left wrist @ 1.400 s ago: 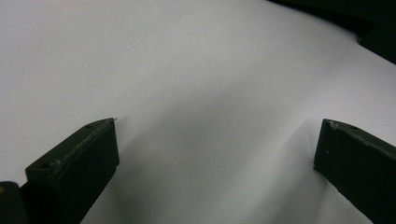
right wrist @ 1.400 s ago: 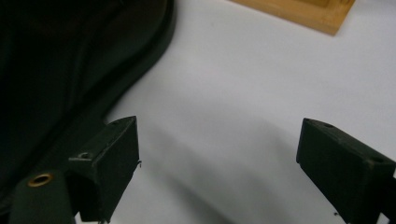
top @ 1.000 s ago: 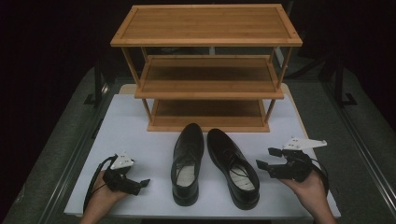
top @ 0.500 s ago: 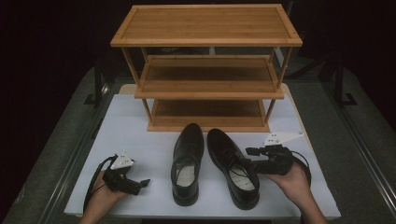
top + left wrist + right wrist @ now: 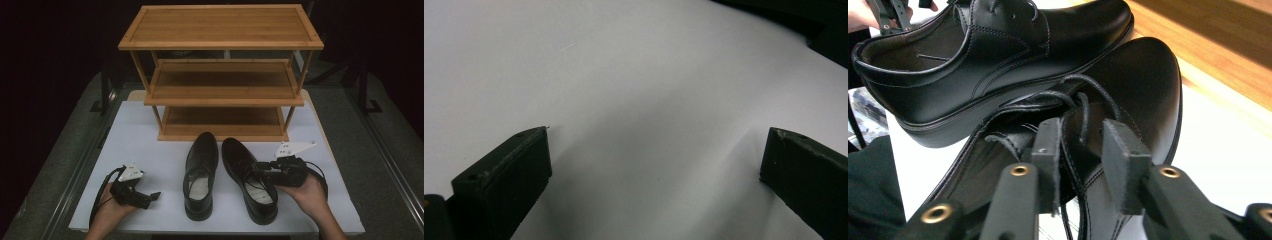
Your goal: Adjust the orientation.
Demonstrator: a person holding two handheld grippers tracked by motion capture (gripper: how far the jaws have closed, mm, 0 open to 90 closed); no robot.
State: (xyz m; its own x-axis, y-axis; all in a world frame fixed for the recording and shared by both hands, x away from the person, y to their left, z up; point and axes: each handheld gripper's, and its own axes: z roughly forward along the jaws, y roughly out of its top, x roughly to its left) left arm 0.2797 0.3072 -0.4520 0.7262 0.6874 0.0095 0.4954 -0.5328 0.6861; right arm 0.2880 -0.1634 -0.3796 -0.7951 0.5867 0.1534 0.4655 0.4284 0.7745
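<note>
Right-hand black dress shoe (image 5: 250, 177) sat on the white desk (image 5: 150, 135), just in front of the wooden shoe rack (image 5: 220, 75), toe at 12 o'clock toward the rack and heel at 6 toward the person. So its long axis ran pretty much 12-to-6, tilted a touch so the heel drifted toward 5. Its twin, the left-hand black dress shoe (image 5: 201, 172), lay just beside it at 9 o'clock, nearly parallel.

The right hand-held gripper (image 5: 261, 171) had come in from the shoe's 3 o'clock side, across the long axis, and its jaws had just been closing. In the right gripper view the pads (image 5: 1048, 150) straddled the side wall of the shoe's opening near the laces (image 5: 1083, 107), with leather between them, though I couldn't say they were properly pinching yet. There looked to be a bit of gap left on the outer side.

The left hand-held gripper (image 5: 150, 197) was well apart at about 8 o'clock from the pair, jaws wide with nothing but bare desk between them.

My guess: the right hand was clearly the nearer one, so the lift toward the rack would be its job.
</note>
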